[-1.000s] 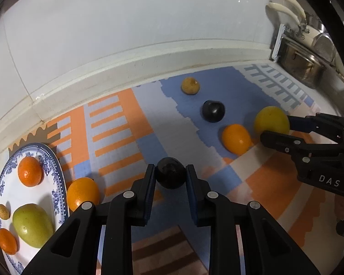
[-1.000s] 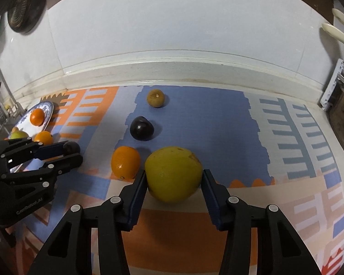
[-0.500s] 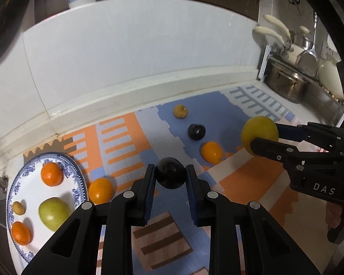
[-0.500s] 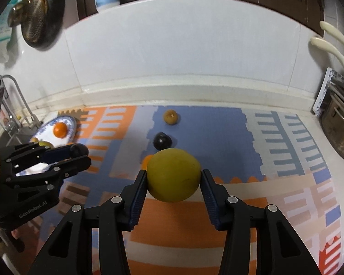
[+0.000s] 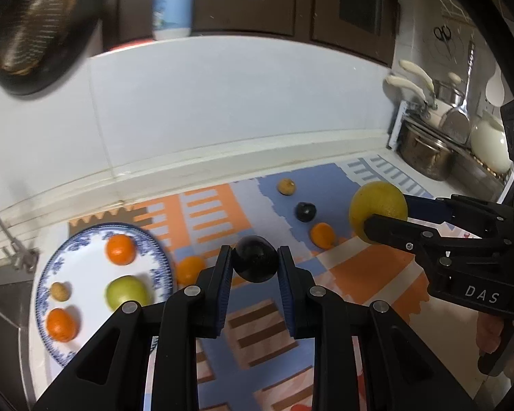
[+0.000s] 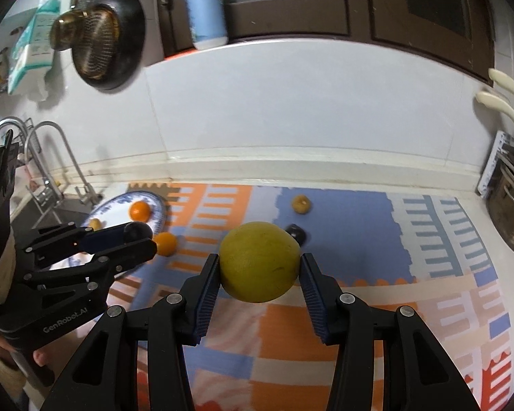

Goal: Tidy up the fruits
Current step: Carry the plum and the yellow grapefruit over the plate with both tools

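Our left tongs [image 5: 255, 263] pinch a dark plum [image 5: 256, 258], held above the mat [image 5: 366, 274] just right of the plate [image 5: 68, 250]. Our right tongs [image 6: 259, 269] pinch a yellow fruit [image 6: 259, 262], held above the worktop's middle. An orange [image 5: 322, 235], another plum [image 5: 305, 211] and a small brown fruit [image 5: 286, 186] lie farther back on the mat.

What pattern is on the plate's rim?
A blue floral pattern on white, running around the plate rim; the left wrist view shows it best.
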`<state>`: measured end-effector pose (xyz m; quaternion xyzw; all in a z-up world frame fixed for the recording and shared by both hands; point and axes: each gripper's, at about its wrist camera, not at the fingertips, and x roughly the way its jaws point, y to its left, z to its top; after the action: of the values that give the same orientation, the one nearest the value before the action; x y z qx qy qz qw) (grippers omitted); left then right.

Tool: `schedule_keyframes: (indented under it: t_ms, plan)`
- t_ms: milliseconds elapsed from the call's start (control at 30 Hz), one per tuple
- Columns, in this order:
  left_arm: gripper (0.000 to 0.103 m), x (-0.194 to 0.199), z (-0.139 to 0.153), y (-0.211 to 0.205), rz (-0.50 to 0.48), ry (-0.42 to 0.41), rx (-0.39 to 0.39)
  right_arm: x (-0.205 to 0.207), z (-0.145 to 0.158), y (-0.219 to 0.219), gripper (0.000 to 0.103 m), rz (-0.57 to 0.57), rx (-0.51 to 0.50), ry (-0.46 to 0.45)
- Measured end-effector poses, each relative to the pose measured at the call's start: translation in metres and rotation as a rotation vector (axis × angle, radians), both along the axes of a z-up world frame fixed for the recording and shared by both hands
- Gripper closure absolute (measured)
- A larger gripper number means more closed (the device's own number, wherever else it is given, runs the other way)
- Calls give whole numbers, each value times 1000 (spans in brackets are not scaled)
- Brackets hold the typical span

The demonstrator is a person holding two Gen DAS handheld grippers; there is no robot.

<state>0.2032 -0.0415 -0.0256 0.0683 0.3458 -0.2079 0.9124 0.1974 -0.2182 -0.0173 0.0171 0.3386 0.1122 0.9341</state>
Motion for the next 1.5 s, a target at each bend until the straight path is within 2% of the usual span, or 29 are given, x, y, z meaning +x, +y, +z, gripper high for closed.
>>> schedule_keyframes:
  t_ms: [700, 1133, 1300, 1500]
  plan:
    - [77, -25, 26, 102, 218, -59, -23, -1, 31, 102, 56, 215, 14, -68]
    - [77, -22, 26, 142, 318, -60, 9, 19, 24, 151, 56, 317, 7, -43]
    - [77, -14, 22, 154, 338, -73, 30, 35, 20, 167, 56, 342, -16, -31]
    - [77, 1, 13, 169, 357, -51, 60, 62, 8, 186, 56, 370, -21, 22]
